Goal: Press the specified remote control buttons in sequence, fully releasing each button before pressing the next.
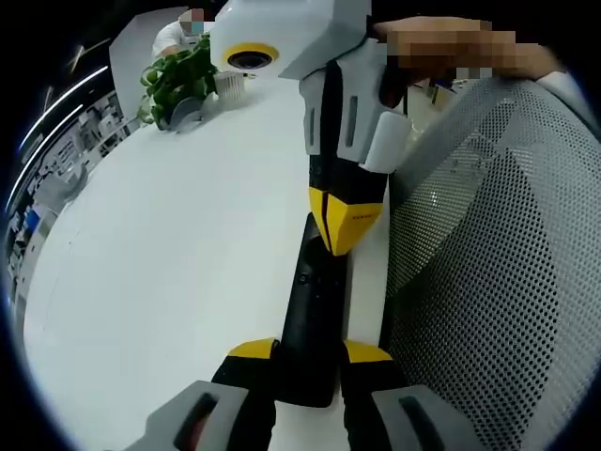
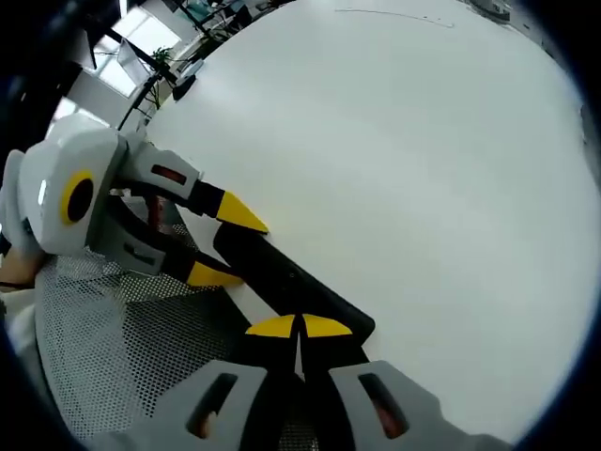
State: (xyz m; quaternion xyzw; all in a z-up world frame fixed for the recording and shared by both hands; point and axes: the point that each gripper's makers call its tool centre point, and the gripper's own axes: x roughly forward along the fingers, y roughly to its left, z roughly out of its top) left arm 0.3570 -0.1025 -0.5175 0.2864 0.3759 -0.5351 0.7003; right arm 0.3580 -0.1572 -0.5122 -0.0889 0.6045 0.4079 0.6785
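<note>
The remote (image 1: 315, 310) is a long black bar lying flat on the white table (image 1: 169, 254), close along the edge where a grey perforated mesh surface (image 1: 498, 263) begins. In the left gripper view the left gripper (image 1: 310, 352) has its two yellow-tipped jaws set to either side of the remote's near end, spread about as wide as the remote, gripping it across its width. Its far end points up the table toward the right gripper (image 1: 346, 224), which comes in from above with its yellow tips drawn together into a single point resting on the remote's top face near its far end. In the right gripper view the right gripper (image 2: 300, 326) has its jaws closed, the two yellow tips touching side by side with nothing between them, pressed down on the end of the remote (image 2: 286, 280). In the same view the left gripper (image 2: 221, 244) reaches in from the left, one yellow tip above the remote and one below it, the black body running between them. The mesh surface (image 2: 113, 348) lies just past the table edge (image 2: 239, 296) on the near side of the remote. At the far corner of the table in the left gripper view stands a leafy green plant (image 1: 178, 80), well apart from the remote, with a person in white (image 1: 174, 33) behind it. The rest of the tabletop (image 2: 404, 160) is plain white. Which button the tips are on cannot be told.
</note>
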